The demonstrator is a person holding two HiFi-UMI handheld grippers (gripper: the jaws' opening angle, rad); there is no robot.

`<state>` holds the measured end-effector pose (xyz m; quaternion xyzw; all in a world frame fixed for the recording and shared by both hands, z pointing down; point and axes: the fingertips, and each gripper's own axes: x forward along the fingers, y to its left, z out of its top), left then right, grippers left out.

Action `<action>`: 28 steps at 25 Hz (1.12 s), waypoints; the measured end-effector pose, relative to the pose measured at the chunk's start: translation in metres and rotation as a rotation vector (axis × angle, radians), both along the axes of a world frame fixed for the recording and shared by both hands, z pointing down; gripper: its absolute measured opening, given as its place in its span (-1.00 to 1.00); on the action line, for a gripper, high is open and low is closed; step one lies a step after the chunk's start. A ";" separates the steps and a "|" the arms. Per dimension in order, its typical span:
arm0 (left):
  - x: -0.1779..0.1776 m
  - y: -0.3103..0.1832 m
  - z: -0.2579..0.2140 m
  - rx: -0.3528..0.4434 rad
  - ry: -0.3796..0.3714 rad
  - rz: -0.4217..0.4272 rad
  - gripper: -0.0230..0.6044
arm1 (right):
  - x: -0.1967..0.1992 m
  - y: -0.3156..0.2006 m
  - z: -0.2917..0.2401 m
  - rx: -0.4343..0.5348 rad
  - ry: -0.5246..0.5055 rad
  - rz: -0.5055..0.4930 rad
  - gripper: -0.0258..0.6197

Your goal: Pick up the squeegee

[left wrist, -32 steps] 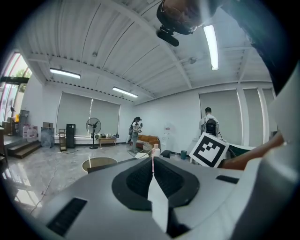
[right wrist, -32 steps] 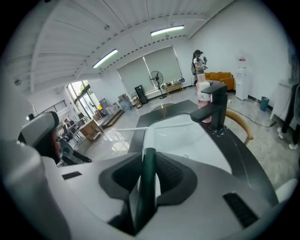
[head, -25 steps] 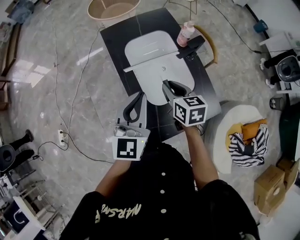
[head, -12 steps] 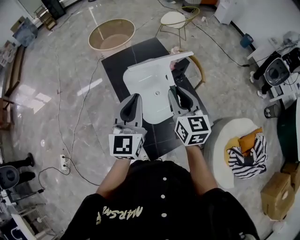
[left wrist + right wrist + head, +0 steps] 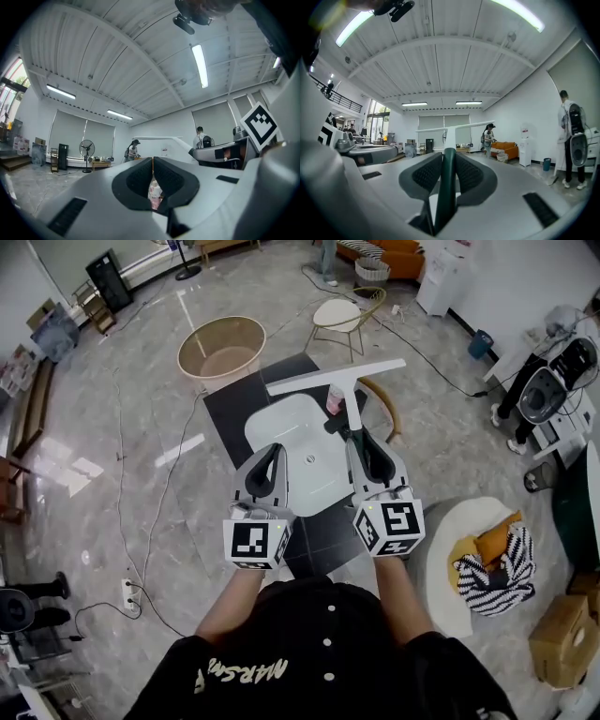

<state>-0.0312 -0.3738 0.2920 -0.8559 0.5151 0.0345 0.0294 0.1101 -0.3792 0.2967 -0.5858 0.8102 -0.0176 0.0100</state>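
Grey polished floor: open on the left of the desk, crossed there by loose cables; the right side is crowded with a white pouffe and boxes.

Black desk: edges free on the left and near sides, and a chair stands against the right edge.

White basin: lies on the desk and fills most of its middle.

Round beige tub: on the floor just beyond the desk's far left corner.

My right gripper: jaws clamped on the dark handle of the squeegee. Its white blade sits crosswise above the basin's far rim.

My left gripper: jaws closed together, nothing held, just beside the right one.

Pink bottle: on the desk under the blade.
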 end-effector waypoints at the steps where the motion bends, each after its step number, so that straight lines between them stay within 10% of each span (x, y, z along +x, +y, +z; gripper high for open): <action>1: 0.000 0.000 -0.001 0.001 0.001 -0.001 -0.87 | 0.002 0.001 -0.002 0.006 -0.002 0.007 -0.65; 28: -0.004 0.004 -0.005 0.017 -0.007 -0.017 -0.87 | 0.006 0.011 -0.005 0.041 -0.012 0.048 -0.65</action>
